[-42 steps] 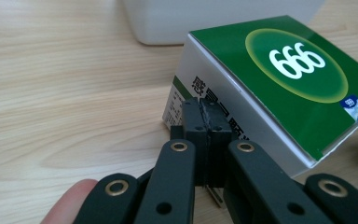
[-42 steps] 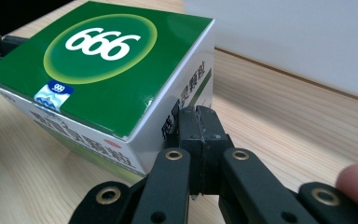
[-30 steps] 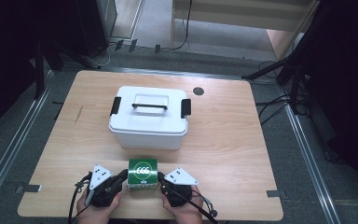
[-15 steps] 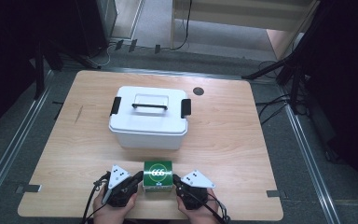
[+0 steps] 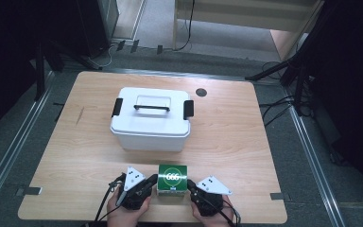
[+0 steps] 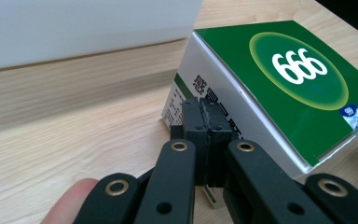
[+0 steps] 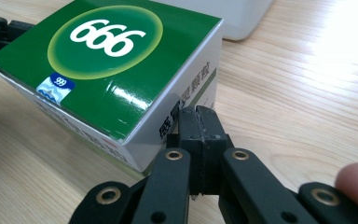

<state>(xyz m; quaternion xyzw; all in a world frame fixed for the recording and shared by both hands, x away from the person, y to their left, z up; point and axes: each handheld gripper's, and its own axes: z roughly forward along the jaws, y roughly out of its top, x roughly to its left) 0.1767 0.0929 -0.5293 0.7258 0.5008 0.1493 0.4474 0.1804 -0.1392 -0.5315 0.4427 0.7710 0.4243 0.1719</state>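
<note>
The green box (image 5: 172,176) is pressed at the desk's (image 5: 246,142) near edge between the left tongs (image 6: 207,108) and right tongs (image 7: 199,117), both pressed together, empty. Uneven pressure risks it slipping or tipping.

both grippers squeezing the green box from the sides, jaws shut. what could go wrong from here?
1. The left gripper and right gripper press the green box with closed tips only, so it could slip or pivot out if lifted.
2. The white bin sits just beyond it with its lid on; pushing forward would bump it.
</note>
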